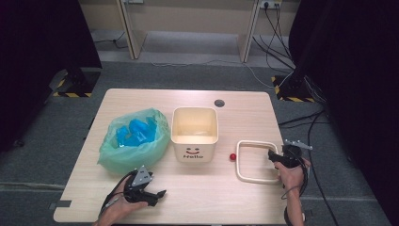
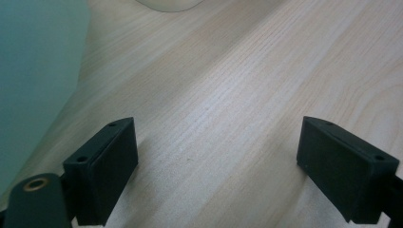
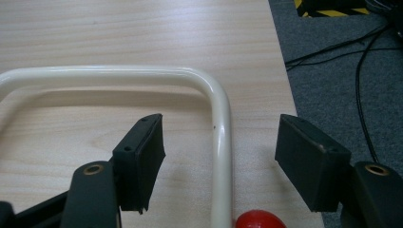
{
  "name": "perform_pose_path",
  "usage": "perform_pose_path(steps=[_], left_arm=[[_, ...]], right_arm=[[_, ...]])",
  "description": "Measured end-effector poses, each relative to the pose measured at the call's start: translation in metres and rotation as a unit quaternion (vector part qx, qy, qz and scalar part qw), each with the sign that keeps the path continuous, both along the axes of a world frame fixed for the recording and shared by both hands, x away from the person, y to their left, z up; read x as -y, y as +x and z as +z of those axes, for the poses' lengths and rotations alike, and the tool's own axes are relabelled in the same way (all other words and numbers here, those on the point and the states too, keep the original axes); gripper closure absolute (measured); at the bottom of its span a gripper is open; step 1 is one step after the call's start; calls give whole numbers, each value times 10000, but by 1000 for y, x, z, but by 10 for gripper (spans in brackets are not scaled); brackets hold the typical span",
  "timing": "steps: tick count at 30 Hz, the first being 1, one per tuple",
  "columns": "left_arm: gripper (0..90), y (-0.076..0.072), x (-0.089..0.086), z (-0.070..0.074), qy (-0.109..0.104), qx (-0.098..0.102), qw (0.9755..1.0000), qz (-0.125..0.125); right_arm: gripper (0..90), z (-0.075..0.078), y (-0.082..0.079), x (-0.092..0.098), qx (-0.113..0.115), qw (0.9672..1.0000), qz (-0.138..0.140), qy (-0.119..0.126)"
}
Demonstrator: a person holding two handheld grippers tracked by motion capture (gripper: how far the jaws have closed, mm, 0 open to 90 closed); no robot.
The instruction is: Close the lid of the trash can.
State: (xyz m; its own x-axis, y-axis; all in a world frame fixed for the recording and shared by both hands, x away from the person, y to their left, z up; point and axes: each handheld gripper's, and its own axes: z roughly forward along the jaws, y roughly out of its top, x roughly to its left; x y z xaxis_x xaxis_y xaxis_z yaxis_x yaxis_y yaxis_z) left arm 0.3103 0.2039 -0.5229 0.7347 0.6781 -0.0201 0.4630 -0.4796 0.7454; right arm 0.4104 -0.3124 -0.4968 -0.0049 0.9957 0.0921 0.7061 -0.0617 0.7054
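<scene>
A pale wooden table [image 1: 235, 197] is filling the middle of the high view, with grey carpet around it. Toward the right of the table, one cream rounded-square frame [image 1: 256, 161] is lying flat. The right gripper [image 1: 274, 156] is coming in at the frame's right edge, held by the person's right hand [image 1: 292, 175] from the lower right. In the right gripper view, the two black jaws are standing wide apart with one side bar of the frame [image 3: 221, 142] running up between them; the pads are not pressing on it, so nothing is gripped yet. The jaws seem to be straddling the bar this way so that closing would pinch it for lifting.

One small red ball [image 1: 232, 157] is sitting just left of the frame, apart from it; in the right gripper view it is peeking in at the bottom edge [image 3: 259, 220].

At centre, one cream square bin [image 1: 194, 134] with a smiley face and the word "Hello" is standing upright and open. To its left, one green plastic bag [image 1: 134, 146] is lying open, holding blue objects [image 1: 135, 130] too bunched to count.

At the lower left, the left gripper [image 1: 159, 194] is resting low over bare table, held in the left hand [image 1: 120, 207]. Its jaws are wide open and empty, likely parked out of the way.
</scene>
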Motion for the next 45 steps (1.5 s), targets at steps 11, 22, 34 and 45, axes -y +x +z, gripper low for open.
perform_pose_path(steps=[11, 22, 34, 45], left_arm=[[126, 0, 0, 0, -4, 0, 10000, 1], [126, 0, 0, 0, -2, -1, 10000, 1], [126, 0, 0, 0, -4, 0, 10000, 1], [125, 0, 0, 0, 0, 0, 10000, 0]], right_arm=[[353, -7, 4, 1, -81, 9999, 9, -81], [432, -8, 6, 1, -60, 9995, 67, -297], [772, -8, 5, -1, 42, 9984, 274, -490], [800, -7, 2, 3, 48, 9993, 226, -304]])
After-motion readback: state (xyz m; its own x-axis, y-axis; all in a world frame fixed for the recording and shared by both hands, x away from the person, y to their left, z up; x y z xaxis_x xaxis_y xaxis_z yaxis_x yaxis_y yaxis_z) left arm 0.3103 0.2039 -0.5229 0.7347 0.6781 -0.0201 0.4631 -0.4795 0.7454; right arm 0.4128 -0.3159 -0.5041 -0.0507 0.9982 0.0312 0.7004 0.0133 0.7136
